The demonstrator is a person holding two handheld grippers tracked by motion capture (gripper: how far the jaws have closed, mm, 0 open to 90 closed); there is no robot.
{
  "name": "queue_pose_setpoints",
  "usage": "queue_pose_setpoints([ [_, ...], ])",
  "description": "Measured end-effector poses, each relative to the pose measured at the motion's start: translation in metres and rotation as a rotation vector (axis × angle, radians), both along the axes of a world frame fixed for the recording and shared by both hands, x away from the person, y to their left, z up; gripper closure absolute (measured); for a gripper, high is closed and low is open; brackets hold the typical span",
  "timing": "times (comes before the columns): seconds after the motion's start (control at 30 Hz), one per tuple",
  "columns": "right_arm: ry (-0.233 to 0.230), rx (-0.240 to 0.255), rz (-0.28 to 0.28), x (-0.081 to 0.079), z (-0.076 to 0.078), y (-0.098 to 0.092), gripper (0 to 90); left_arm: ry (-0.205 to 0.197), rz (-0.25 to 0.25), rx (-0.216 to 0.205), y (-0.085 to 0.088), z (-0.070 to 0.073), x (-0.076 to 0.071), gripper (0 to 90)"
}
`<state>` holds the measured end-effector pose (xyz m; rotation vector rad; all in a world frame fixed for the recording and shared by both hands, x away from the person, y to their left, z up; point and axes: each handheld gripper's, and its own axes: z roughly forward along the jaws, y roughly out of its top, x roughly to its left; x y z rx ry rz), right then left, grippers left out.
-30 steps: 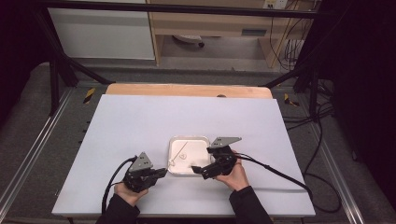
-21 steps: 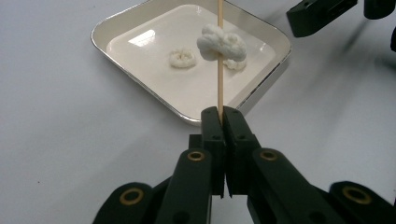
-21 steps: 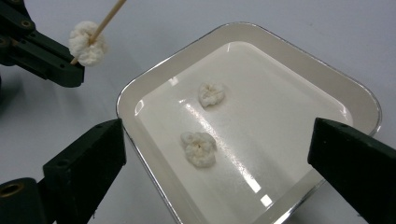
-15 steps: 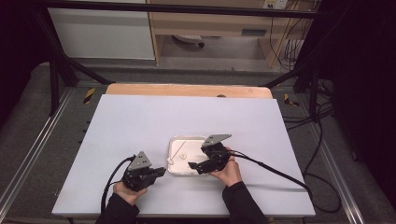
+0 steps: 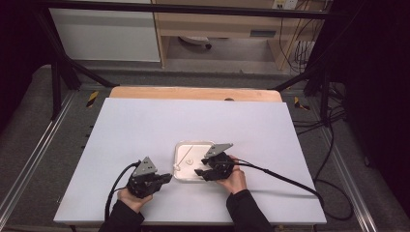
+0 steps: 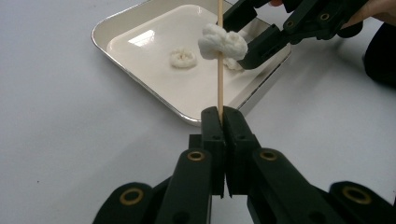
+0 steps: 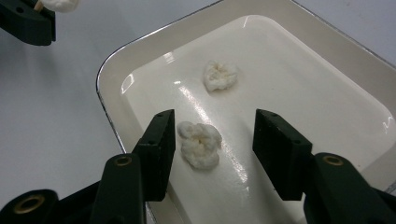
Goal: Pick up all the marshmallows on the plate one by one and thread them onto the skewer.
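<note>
My left tool (image 6: 219, 116) clamps the skewer (image 6: 220, 70), my right tool (image 7: 212, 135), jaws just closing, straddles the popcorn piece (image 7: 201, 144) at lower center in the tray (image 7: 112, 70); uneven pinch could crush or flick it.

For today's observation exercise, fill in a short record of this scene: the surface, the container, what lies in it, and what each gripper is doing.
surface: white table
container: shallow white tray
in tray: two white puffy pieces, one between the right gripper's jaws, one farther in
left gripper: shut on a wooden skewer with one white piece threaded on it
right gripper: jaws have just been closing, pads not yet pressing the piece
</note>
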<state>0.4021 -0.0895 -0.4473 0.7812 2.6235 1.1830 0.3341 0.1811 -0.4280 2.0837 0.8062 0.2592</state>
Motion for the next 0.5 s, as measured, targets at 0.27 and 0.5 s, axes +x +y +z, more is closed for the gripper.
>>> queue_pose_setpoints([
  [0.27,-0.029,-0.018,0.033,-0.0027,-0.0041,0.0016,60.1,0.001,-0.003,-0.001,-0.0009,-0.0002,-0.0003,88.1],
  [0.5,-0.039,-0.02,0.043,-0.0039,-0.0043,0.0017,67.8,0.001,-0.007,-0.001,-0.0018,-0.0002,-0.0008,88.2],
])
